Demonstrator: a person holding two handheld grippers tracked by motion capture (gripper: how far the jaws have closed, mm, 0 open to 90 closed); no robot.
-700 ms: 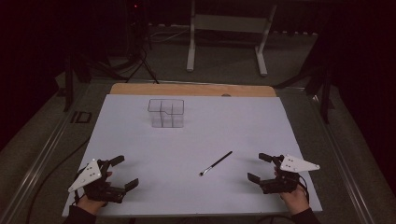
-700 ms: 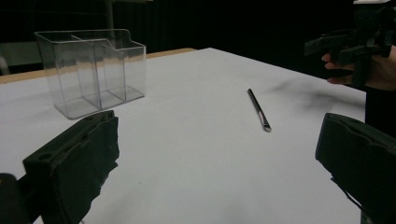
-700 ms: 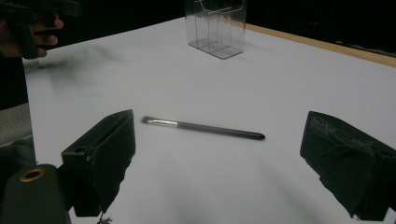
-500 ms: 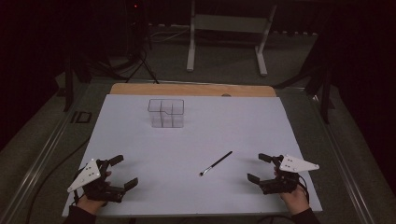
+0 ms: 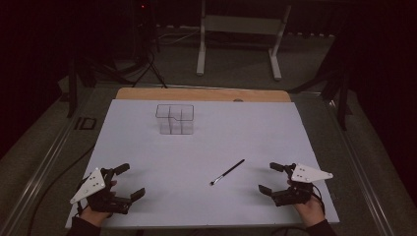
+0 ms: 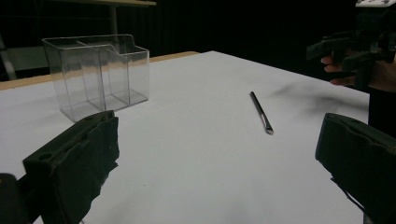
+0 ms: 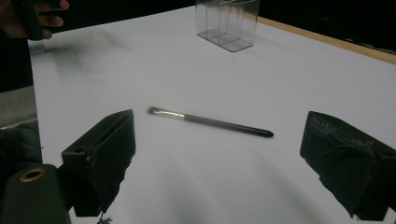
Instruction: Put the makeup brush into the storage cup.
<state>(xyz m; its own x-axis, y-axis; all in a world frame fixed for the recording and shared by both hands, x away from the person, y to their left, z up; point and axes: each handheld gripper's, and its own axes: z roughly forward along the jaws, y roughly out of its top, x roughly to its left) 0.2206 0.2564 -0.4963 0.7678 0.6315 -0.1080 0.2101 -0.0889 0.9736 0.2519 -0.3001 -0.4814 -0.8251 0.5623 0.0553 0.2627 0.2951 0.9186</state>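
A thin black makeup brush [image 5: 227, 172] [image 6: 260, 112] [image 7: 210, 122] lies flat on the white sheet, a little right of its middle. Farther back stands a clear plastic organiser [image 5: 175, 118] [image 6: 95, 72] [image 7: 227, 23] with several compartments, upright and with nothing inside. My left gripper [image 5: 127, 181] [image 6: 210, 163] rests at the near left corner, jaws wide apart and bare. My right gripper [image 5: 272, 178] [image 7: 224, 163] sits at the near right, open too, with the brush lying a short way ahead of it.
The white sheet [image 5: 255, 128] covers a wooden tabletop [image 5: 201, 94] whose far strip shows. A metal stand [image 5: 240, 29] and dark tripod legs are on the floor beyond. The other hand with its gripper [image 6: 355, 46] shows far off in the left gripper view.
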